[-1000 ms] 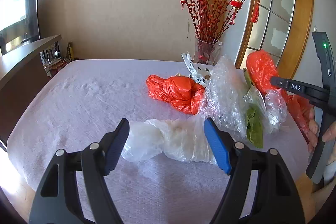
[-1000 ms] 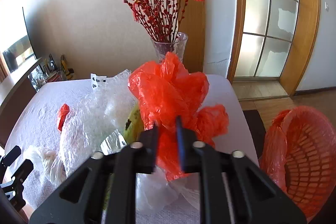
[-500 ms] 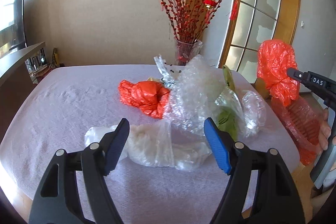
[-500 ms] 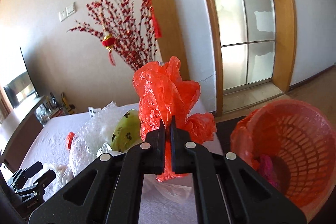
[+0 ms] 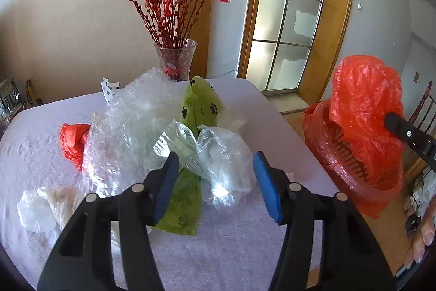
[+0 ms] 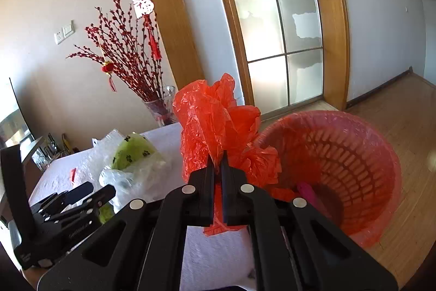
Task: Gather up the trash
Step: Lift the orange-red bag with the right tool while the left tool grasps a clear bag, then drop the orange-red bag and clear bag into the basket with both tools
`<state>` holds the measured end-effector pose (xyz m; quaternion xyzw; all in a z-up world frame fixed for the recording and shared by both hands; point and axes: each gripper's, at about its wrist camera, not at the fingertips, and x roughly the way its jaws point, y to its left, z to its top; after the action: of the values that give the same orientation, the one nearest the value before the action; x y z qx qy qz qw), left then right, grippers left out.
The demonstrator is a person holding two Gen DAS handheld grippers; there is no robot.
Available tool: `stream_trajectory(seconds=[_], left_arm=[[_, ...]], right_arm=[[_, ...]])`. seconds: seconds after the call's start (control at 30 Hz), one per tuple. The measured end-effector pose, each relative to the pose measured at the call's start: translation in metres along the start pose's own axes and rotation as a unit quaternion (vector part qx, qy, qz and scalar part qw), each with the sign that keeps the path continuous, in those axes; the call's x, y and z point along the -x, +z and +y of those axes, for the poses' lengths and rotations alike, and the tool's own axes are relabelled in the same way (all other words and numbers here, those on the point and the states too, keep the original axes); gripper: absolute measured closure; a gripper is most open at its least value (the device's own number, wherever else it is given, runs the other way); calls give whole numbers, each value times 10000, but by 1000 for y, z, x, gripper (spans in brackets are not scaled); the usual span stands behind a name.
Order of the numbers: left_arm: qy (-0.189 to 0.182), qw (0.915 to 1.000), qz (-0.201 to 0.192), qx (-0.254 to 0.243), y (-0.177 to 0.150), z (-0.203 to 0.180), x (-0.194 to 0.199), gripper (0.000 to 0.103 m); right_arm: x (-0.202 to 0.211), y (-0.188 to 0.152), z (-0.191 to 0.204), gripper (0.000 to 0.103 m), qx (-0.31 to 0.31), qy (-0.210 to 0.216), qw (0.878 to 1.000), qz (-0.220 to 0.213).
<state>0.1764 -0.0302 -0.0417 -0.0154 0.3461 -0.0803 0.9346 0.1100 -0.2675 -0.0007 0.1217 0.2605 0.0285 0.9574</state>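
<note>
The red bag [image 6: 215, 124] is clamped between the closed jaws of the right gripper [image 6: 217, 162], held up off the table [image 6: 218, 250] just beside the rim of the red basket [image 6: 354, 154], which stands on the floor past the table's edge. A pink item [image 6: 308, 195] lies inside the basket. The left gripper [image 5: 215, 182] hovers with its blue pads [image 5: 268, 186] apart and nothing between them, over the remaining pile: a clear bag [image 5: 223, 162], a green bag [image 5: 199, 105] with paw prints, bubble wrap [image 5: 130, 127], a second red bag [image 5: 72, 138] and a white bag [image 5: 46, 205]. A vase [image 5: 176, 59] of red branches stands behind the pile.
</note>
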Motion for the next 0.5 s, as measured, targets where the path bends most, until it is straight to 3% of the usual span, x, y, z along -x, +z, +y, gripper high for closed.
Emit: stream_trajectory(seconds=[0.13,0.2,0.27,0.37,0.5], left_arm=[[94,9999,136,-26,1,-5,-15,56],[126,9996,227,-55,1,-6,-22,68],[65,9993,380,-35,-1,-5,-30,87],[-83,9993,358,-16,-2,-3,-28,96],[-369,9992,149,51,1,0,-11,97]], right_arm=[[1,-6,-9,99,-54,-39,9999,78],[1,-9,-14,99,-99,-37,9999,98],[1,-11,-16,99,-135,-27,9998,114],[2,-12,-19,99,-160,-37,9998,110],[8,-12,-26,99,-215,-68,9997,61]])
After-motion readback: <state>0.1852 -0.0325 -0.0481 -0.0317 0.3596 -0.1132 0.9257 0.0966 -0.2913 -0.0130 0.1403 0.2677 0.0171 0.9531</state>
